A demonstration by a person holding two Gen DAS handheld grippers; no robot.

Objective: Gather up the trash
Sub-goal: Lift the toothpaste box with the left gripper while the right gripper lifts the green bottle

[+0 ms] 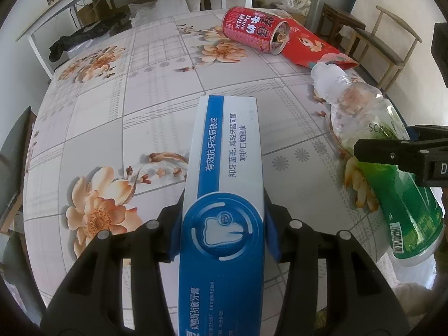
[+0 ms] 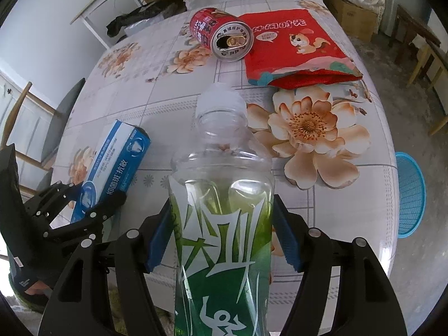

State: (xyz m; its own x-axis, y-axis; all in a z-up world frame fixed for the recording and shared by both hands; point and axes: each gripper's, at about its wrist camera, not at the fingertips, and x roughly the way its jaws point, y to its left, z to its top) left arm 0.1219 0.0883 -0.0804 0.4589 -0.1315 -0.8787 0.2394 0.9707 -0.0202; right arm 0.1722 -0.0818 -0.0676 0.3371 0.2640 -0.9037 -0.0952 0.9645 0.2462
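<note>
My left gripper [image 1: 222, 224] is shut on a blue-and-white toothpaste box [image 1: 224, 190], held over the table; the box also shows in the right wrist view [image 2: 112, 168]. My right gripper [image 2: 222, 235] is shut on a clear plastic bottle [image 2: 221, 224] with a green label and a white cap; it shows in the left wrist view [image 1: 372, 145] at the right. A red drink can [image 1: 254, 29] [image 2: 221, 35] lies on its side at the far edge. A red snack bag [image 1: 310, 47] [image 2: 294, 47] lies flat beside the can.
The round table [image 1: 117, 106] has a floral cloth. A blue mesh basket [image 2: 410, 193] stands on the floor to the right of the table. Wooden chairs [image 1: 389, 44] stand at the right, and a chair [image 2: 39, 128] at the left.
</note>
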